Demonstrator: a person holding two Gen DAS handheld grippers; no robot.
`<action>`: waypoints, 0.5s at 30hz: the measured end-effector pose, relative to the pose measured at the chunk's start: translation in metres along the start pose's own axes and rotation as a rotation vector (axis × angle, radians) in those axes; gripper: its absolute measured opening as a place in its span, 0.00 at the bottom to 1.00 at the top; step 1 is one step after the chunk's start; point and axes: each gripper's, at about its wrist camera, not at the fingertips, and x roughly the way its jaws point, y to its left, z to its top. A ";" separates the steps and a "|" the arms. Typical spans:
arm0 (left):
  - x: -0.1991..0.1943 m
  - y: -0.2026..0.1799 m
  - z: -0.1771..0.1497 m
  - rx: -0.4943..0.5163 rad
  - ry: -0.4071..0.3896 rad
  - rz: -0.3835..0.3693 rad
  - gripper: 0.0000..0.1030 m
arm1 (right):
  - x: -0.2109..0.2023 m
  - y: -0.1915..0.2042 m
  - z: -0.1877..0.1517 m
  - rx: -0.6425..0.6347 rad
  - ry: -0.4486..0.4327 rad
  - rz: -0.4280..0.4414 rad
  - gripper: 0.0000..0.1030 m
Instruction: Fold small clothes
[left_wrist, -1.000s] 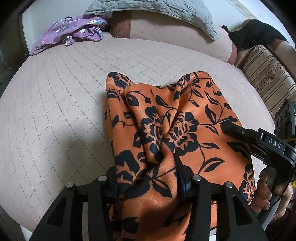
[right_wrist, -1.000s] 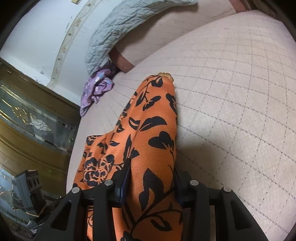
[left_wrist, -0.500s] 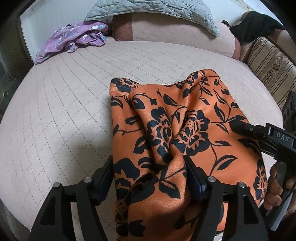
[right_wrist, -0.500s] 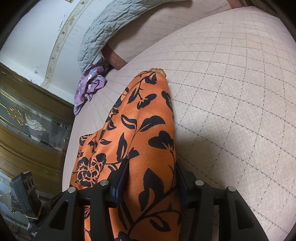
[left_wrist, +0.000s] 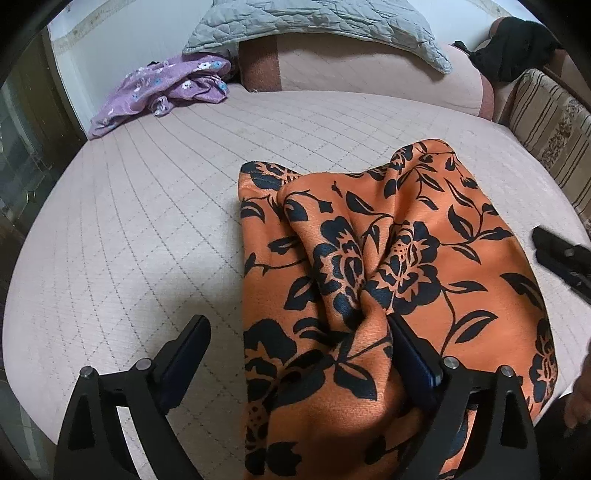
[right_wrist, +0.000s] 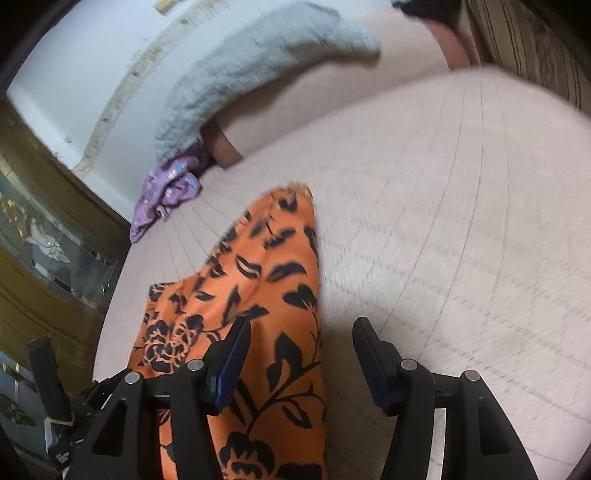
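Jaws of left gripper and right gripper just released from orange floral garment; no legible writing

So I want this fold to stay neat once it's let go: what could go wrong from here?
1. Both tongs have just been opening. The left tongs stand wide, but the orange floral garment is draped against one finger, so pulling back could drag it.
2. A raised ridge bunches in the garment's middle and may set as a crease.
3. The garment's near end lies at the edge of the quilted surface and might slide off.
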 end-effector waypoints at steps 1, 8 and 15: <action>-0.001 -0.001 -0.001 0.002 -0.003 0.005 0.92 | -0.006 0.003 -0.001 -0.022 -0.023 0.013 0.59; -0.008 -0.007 -0.007 0.011 -0.029 0.035 0.93 | -0.009 0.035 -0.021 -0.159 0.005 0.070 0.54; -0.037 -0.014 -0.016 0.028 -0.082 0.064 0.93 | -0.001 0.033 -0.036 -0.137 0.069 -0.008 0.54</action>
